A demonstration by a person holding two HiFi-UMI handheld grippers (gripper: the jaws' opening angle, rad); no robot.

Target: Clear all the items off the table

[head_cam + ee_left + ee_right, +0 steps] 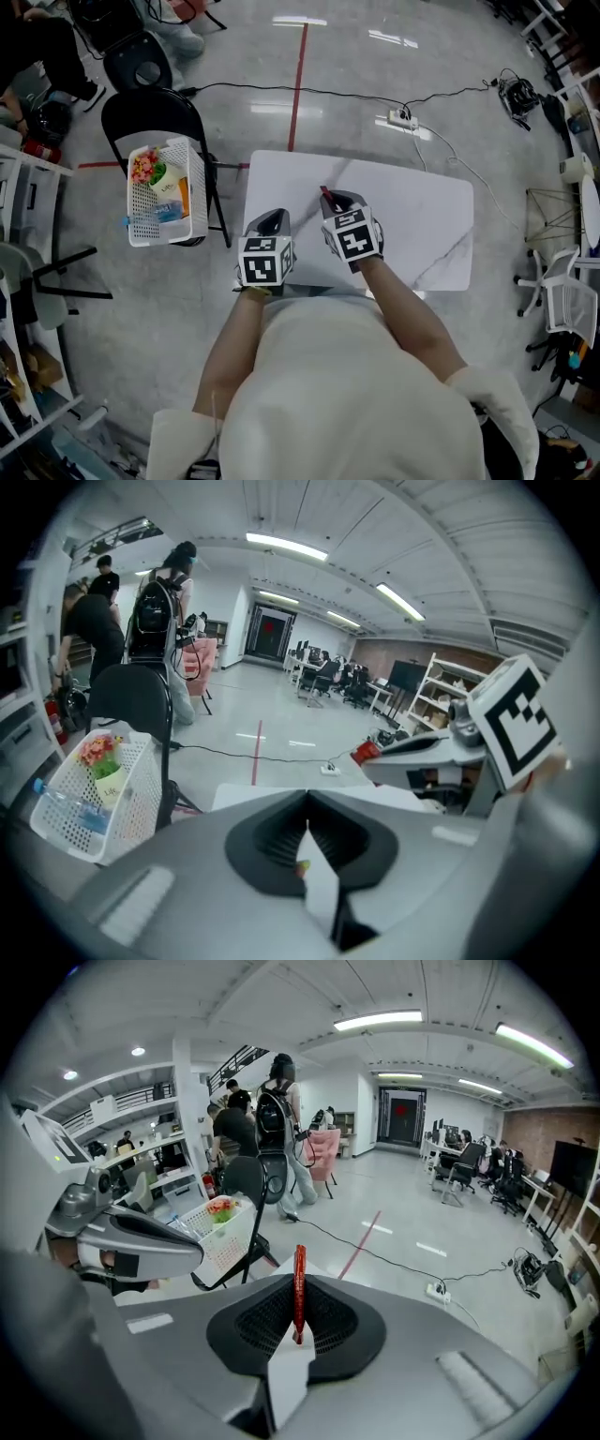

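Both grippers hang over the near edge of the white table (412,216). My right gripper (334,202) (299,1309) is shut on a thin red stick-like packet (299,1269) (324,194) that stands up out of the jaws. Its red tip (365,753) also shows in the left gripper view. My left gripper (272,220) (307,829) sits just left of the right one, jaws shut together. A tiny coloured speck shows at their seam; I cannot tell what it is. No other items show on the tabletop.
A white basket (199,187) (56,808) (220,1232) holding a bottle, a cup and colourful packets rests on a black chair (150,108) left of the table. A power strip (403,119) and cables lie on the floor beyond. People stand farther off.
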